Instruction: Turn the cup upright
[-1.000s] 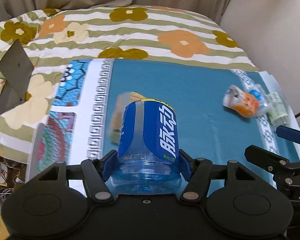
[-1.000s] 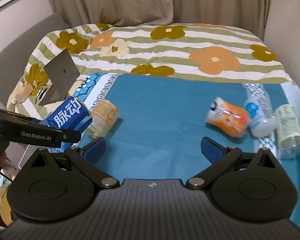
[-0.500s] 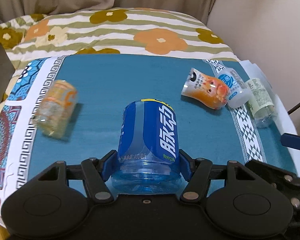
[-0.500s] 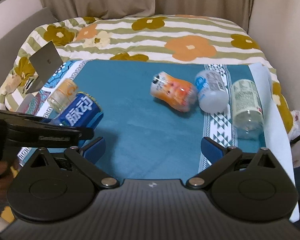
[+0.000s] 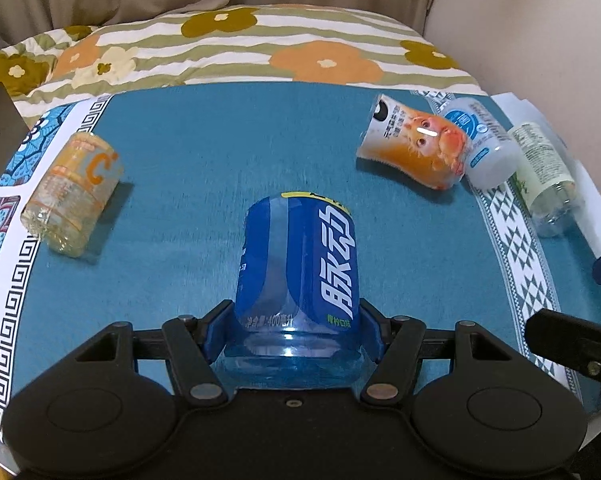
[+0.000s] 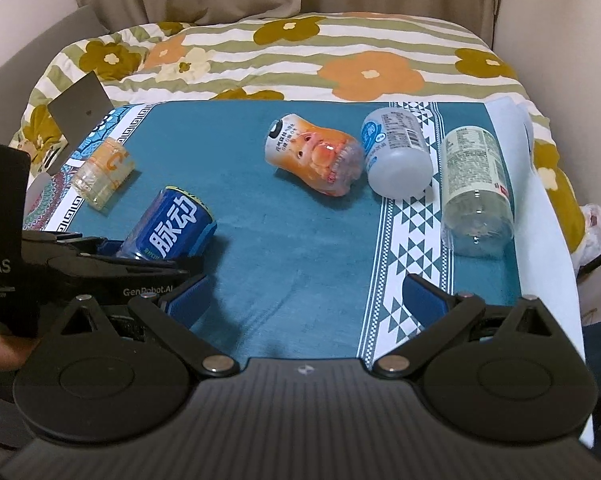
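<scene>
The left gripper (image 5: 292, 336) pinched the blue cup (image 5: 298, 276) near its clear base, the cup tilted over the near-left of the teal mat (image 6: 300, 248). The right gripper (image 6: 306, 300) hung spread and empty. The step looked like mid-flip; next, the cup needed rotating base-down and setting on the mat.

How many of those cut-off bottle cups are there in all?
5. The blue cup is held in the left claw; the yellow cup lies far left; the orange cup, white cup and clear cup lie right.
</scene>
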